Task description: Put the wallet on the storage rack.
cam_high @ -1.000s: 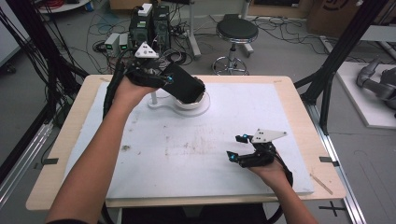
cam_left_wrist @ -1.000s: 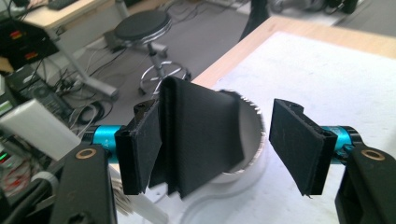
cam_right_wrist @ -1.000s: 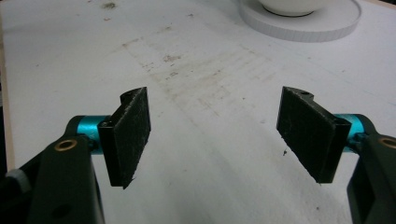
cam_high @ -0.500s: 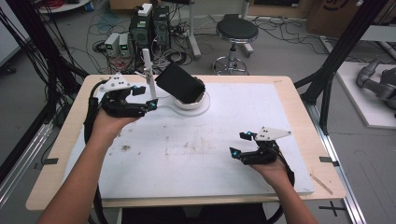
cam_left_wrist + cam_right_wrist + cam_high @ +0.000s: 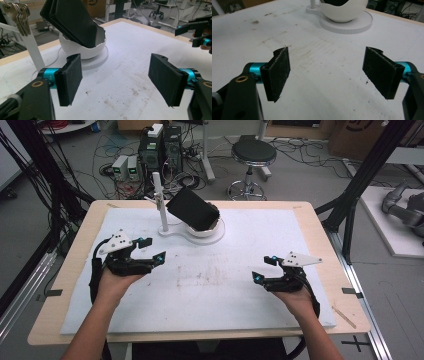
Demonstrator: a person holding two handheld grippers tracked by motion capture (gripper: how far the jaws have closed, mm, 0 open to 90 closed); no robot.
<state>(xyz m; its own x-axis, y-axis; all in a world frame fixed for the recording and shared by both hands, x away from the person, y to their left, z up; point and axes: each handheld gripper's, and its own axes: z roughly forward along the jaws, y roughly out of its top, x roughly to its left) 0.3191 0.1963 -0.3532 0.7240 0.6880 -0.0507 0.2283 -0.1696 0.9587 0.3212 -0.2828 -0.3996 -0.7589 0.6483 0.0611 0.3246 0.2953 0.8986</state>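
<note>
While the black wallet [image 5: 193, 209] sits tilted in the white bowl [image 5: 210, 227] at the far middle of the table, both hands rest low on the white mat [image 5: 210, 290]. That wallet is flat, matte black and folded, its layered edge showing in the left gripper view [image 5: 72, 21], one end down in the bowl's jagged opening and the other leaning up toward the white post [image 5: 161, 202]. Keys [image 5: 18, 15] hang from the post, just beside it. Left gripper [image 5: 152, 251] sits near the stand, its jaws having just been opening, now spread with nothing between them. Right gripper [image 5: 265, 268], well apart from the bowl, is spread wide too and holds nothing.
</note>
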